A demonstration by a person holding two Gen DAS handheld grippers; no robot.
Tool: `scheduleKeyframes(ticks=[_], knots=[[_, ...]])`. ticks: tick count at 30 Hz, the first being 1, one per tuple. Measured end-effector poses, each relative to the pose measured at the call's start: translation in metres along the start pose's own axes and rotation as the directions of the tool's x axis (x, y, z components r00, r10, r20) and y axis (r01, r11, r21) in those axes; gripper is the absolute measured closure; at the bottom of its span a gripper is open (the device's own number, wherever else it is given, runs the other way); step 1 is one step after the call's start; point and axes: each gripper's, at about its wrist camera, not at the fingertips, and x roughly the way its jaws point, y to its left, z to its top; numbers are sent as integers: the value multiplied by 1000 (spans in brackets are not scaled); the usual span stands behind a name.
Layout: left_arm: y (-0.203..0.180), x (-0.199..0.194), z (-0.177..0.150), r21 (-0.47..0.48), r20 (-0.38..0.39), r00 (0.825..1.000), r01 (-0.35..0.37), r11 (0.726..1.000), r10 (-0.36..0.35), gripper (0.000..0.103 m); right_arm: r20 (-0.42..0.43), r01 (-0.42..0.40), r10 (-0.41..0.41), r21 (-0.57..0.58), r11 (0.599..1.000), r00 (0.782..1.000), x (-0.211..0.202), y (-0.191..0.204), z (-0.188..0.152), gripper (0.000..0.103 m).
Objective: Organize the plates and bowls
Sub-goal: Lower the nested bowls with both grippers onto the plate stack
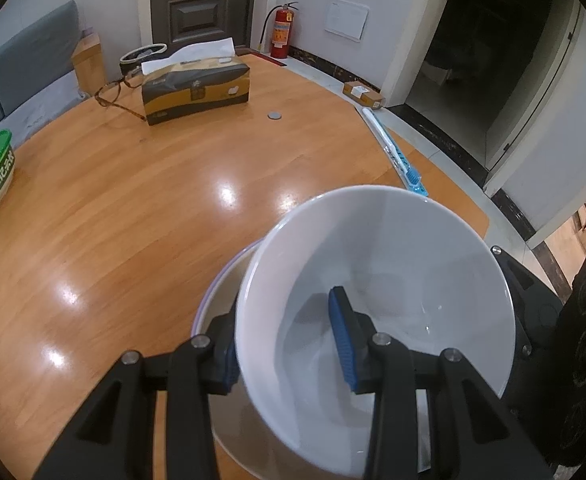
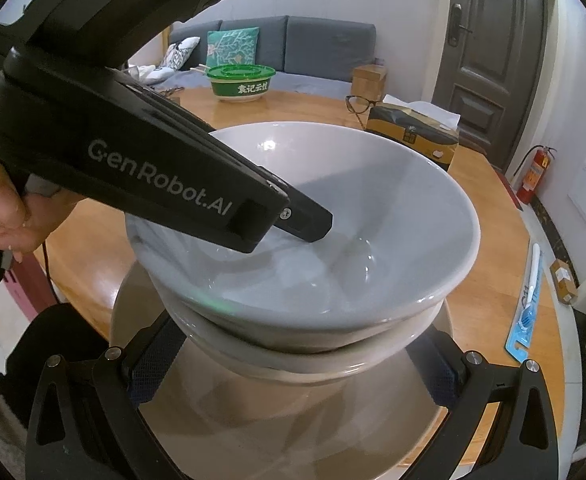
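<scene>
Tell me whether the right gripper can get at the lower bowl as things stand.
Probably yes. The right gripper is open, its fingers either side of the lower bowl. The upper white bowl sits nested above, held by the left gripper, leaving the sides free.

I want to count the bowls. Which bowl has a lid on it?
The green bowl at the far side of the table. The two stacked white bowls, top and bottom, are open.

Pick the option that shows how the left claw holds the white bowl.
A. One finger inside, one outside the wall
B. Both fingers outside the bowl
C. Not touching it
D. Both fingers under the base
A: the left claw pinches the wall of the white bowl, one blue pad inside, the other outside.
</scene>
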Motion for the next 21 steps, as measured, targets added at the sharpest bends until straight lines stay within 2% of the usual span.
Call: scheduleKeyframes(ticks=[11,13,15,21], knots=[[-3,-1,0,-14,-14,1000,-13,1000,13,66,-7,-13,13,-7,1000,1000,0,-1,1,1],[-5,-3,-1,-13,-18,1000,-9,1000,8,58,-3,-8,8,-9,1000,1000,-1,0,0,1],[-9,-5,-1,1,-15,1000,-15,1000,15,55,9,-8,8,-3,1000,1000,-4,-1,0,1],[-12,-9,-2,1,-15,999,-31,1000,31,51,22,-5,5,9,1000,1000,-11,-2,-2,1]])
